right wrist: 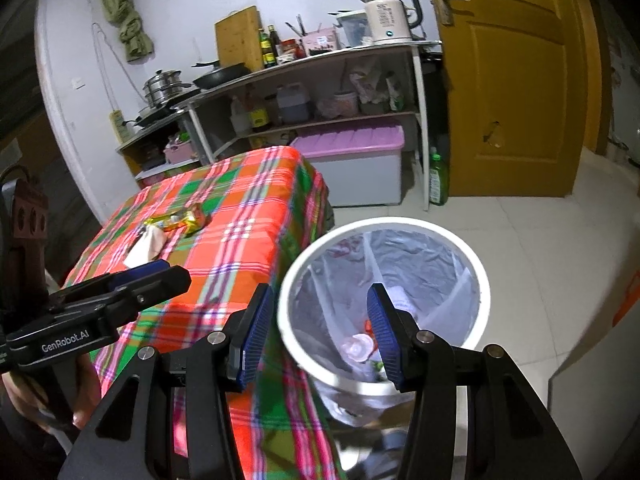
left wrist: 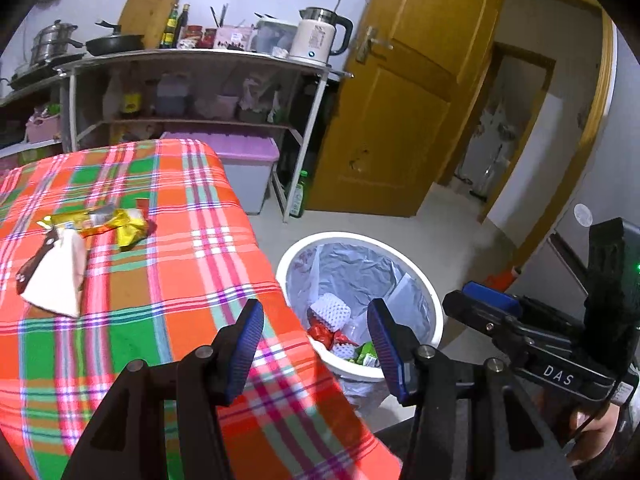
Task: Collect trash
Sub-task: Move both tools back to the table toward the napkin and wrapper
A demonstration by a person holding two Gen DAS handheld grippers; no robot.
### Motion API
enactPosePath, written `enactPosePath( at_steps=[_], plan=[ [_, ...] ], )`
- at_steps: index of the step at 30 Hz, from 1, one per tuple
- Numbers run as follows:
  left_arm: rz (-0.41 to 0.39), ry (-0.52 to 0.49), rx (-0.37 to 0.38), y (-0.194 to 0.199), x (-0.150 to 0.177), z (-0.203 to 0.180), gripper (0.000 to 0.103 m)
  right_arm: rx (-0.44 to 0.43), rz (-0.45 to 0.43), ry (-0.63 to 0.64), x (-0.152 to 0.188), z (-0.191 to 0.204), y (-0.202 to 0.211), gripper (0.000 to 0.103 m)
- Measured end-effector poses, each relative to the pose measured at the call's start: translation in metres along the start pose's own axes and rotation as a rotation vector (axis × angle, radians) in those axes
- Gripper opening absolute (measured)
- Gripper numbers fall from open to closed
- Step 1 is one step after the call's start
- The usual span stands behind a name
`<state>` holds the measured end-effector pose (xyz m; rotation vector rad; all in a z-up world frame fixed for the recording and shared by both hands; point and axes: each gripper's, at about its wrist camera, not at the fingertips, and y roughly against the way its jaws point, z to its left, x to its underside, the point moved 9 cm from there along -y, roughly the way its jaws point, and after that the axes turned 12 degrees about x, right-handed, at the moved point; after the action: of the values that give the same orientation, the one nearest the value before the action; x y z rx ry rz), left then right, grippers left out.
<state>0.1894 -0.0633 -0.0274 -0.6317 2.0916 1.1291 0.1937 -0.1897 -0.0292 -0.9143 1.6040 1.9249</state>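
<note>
— While poised above the floor beside the table: left gripper [left wrist: 316, 338] spread wide, nothing between the blue pads [left wrist: 249, 344], aimed down over the edge of the plaid tablecloth [left wrist: 180, 264] and the near rim of the white trash bin [left wrist: 360, 240].

— And the right gripper [right wrist: 320, 334]?

— Likewise released and empty, jaws apart, hanging over the bin's mouth. Seen from the left wrist too, low at the right edge, a hand [left wrist: 592, 428] wrapped around its handle.

— Inside the bin?

— Lined with a clear plastic bag [right wrist: 420, 264]. At the bottom: white foam netting [left wrist: 330, 310], a red wrapper [left wrist: 322, 334], a green packet [left wrist: 366, 354], a pale crumpled piece [right wrist: 356, 348]. Hard to tell more.

— Trash not yet collected?

— Lying on the cloth, well apart from both grippers: a yellow snack wrapper [left wrist: 112, 222], crumpled, and just beside it, touching or nearly so, a white paper packet [left wrist: 56, 276] with a dark brown strip along one side.

— Behind the table?

— Shelving rack [left wrist: 304, 120] against the wall, with a white electric kettle [left wrist: 316, 36], a frying pan [left wrist: 114, 44], a steel pot [left wrist: 52, 42], bottles and a wooden cutting board [left wrist: 154, 10] on top. Under it, a grey storage box with a lilac lid [left wrist: 248, 156], and a green bottle [left wrist: 299, 196] on the floor by the open yellow door [left wrist: 400, 92].
</note>
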Motion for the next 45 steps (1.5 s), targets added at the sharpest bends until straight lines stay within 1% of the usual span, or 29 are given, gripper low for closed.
enactPosePath(
  at_steps=[4,13,19,25,32,45],
  plan=[
    [-0.016,-0.007,-0.030,0.015,0.004,0.006,0.054,-0.035,-0.006,0.029,0.002,0.018,0.005,0.050],
    [-0.055,0.016,-0.098,0.049,0.019,0.027,0.053,-0.103,-0.007,0.080,0.008,0.050,0.010,0.050],
    [-0.077,0.055,-0.149,0.071,0.026,0.053,0.053,-0.141,0.011,0.111,0.011,0.073,0.005,0.050],
    [-0.102,0.108,-0.207,0.090,0.028,0.086,0.053,-0.175,0.022,0.137,0.010,0.093,-0.002,0.050],
    [-0.129,0.150,-0.268,0.109,0.027,0.122,0.054,-0.198,0.033,0.160,0.009,0.107,-0.011,0.050],
    [-0.159,0.177,-0.356,0.128,0.016,0.170,0.054,-0.242,0.045,0.202,0.000,0.143,-0.027,0.050]
  ],
)
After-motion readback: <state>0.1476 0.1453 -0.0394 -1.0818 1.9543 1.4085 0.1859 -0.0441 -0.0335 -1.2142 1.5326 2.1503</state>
